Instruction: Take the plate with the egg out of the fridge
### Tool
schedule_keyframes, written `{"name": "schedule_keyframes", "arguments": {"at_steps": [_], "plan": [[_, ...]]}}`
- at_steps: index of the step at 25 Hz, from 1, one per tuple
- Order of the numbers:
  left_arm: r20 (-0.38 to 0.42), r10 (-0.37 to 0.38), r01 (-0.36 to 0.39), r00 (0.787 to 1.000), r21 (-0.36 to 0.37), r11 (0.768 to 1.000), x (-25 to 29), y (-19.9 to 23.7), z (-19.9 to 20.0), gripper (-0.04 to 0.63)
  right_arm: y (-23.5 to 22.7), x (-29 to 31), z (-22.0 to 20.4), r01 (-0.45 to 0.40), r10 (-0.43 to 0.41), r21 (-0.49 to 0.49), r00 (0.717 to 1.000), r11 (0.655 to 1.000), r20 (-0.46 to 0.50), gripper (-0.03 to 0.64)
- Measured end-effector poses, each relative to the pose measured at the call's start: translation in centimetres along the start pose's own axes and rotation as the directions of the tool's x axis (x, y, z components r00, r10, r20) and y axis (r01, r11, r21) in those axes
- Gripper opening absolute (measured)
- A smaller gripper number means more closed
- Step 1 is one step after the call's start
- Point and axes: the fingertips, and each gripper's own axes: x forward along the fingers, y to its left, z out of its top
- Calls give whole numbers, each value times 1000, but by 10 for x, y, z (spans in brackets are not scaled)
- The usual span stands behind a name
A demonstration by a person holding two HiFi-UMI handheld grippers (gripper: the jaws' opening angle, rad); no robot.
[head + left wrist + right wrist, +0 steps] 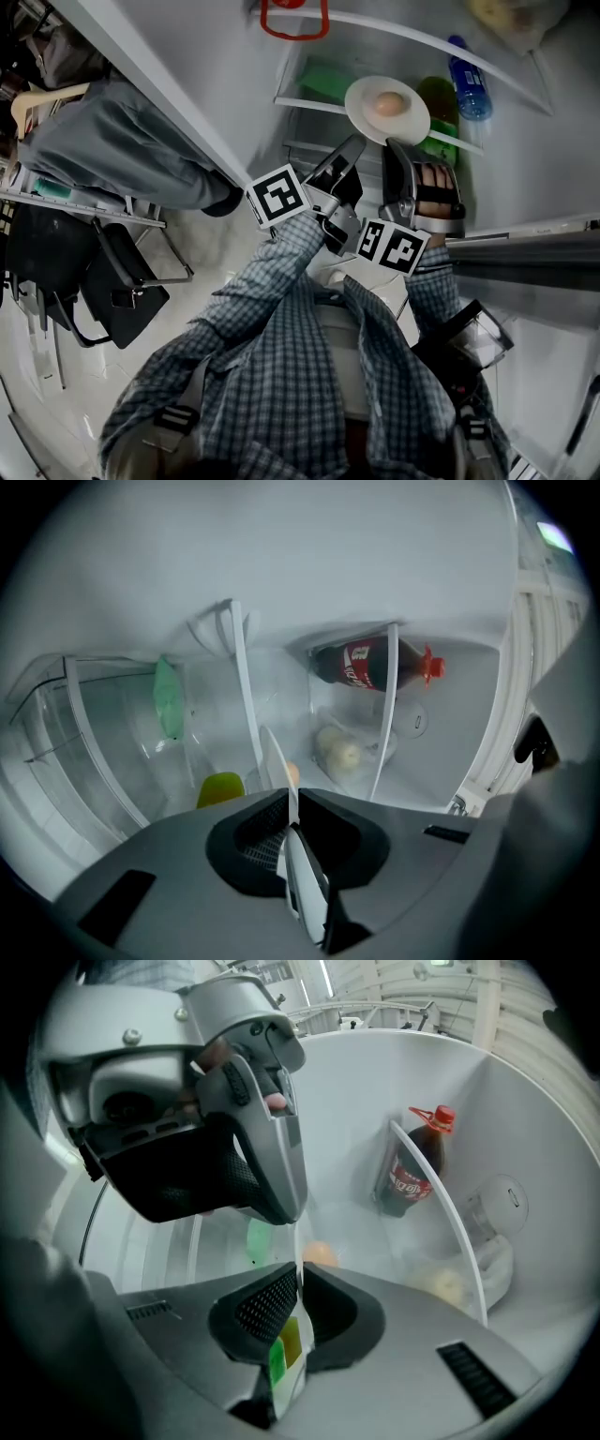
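Head view: left gripper (352, 145) and right gripper (395, 147) fingers both clench the plate (361, 97) bearing the egg (390, 103).

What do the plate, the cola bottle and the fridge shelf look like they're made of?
The plate is white, smooth, thin-rimmed: probably glazed ceramic, possibly melamine. The cola bottle looks like clear glossy plastic, judging by its red screw cap and wrapped label. The fridge shelf is a see-through panel with a white edge: glass or clear plastic, can't tell which.
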Motion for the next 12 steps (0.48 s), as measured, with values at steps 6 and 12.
{"name": "schedule_keyframes", "arguments": {"at_steps": [6, 12], "plan": [[42, -28, 32, 999, -87, 996, 8, 2, 6, 64, 0, -3, -2, 2, -2, -5, 1000, 1000, -1, 23], [60, -2, 10, 998, -136, 991, 16, 9, 13, 64, 1, -5, -1, 3, -2, -24, 1000, 1000, 4, 23]]}}
